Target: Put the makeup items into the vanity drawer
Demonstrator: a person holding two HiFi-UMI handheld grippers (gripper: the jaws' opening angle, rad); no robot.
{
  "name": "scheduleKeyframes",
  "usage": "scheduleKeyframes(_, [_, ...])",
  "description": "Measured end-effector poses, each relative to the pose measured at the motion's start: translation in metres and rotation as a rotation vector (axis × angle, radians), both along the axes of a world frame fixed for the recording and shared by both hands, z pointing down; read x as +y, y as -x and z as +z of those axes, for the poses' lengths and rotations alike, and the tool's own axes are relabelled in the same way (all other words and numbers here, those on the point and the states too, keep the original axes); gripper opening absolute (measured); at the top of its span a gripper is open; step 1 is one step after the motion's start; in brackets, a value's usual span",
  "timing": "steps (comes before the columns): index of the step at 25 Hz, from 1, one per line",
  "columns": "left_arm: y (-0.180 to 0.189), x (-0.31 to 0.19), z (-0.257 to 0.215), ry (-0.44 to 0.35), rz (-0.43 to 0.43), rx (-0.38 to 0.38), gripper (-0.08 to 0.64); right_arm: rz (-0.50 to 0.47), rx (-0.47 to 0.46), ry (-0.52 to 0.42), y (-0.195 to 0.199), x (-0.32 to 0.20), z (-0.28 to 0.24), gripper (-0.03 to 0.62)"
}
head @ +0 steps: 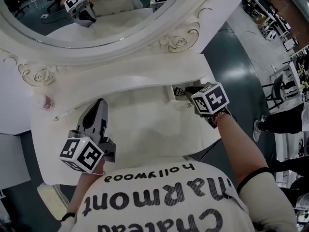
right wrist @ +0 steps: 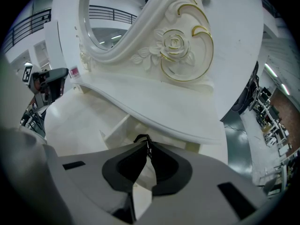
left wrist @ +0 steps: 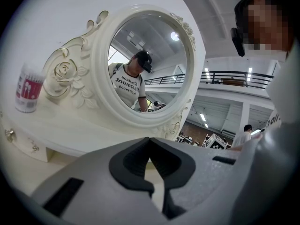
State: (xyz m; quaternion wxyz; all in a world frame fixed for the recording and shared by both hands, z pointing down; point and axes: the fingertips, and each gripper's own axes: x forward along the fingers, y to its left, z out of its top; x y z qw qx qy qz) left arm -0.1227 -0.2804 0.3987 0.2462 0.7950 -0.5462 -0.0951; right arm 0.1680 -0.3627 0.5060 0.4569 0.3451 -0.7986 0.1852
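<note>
1. White-painted furniture filled the scene. A smooth white vanity tabletop was seen under an oval mirror set in a thick moulded white frame. A carved rose with gilt scrolls was set at the foot of the frame.
2. A small white open drawer was seen under the raised shelf at the right end of the tabletop, its plain box-shaped inside showing.
3. A thin black looped item was pinched at the very tips of the right gripper. The matte grey jaws with dark curved pads were closed together on it, and the loop stuck out just past the tips. What kind of item it was could not be told.
4. In the head view the tips of the right gripper were seen at the mouth of the drawer, so the item was held just over its opening.
5. The left gripper was held over the left part of the tabletop, well apart from the drawer. Its jaw tips were brought together, and nothing was seen between them.
6. A clear cylinder of cotton swabs with a pink label was seen upright on the raised shelf, left of the mirror.
</note>
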Motion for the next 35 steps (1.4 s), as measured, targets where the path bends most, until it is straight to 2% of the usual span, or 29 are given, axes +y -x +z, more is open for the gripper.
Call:
scheduleKeyframes(20, [-0.009,-0.004,-0.007,-0.012,0.023,-0.028,0.008,0.002,-0.042,-0.004,-0.001,-0.001,-0.003,0.072])
scheduleKeyframes(35, [-0.012,0.014,-0.010,-0.007,-0.028,-0.045,0.008,0.004,-0.065,-0.032,-0.007,-0.002,-0.009,0.095])
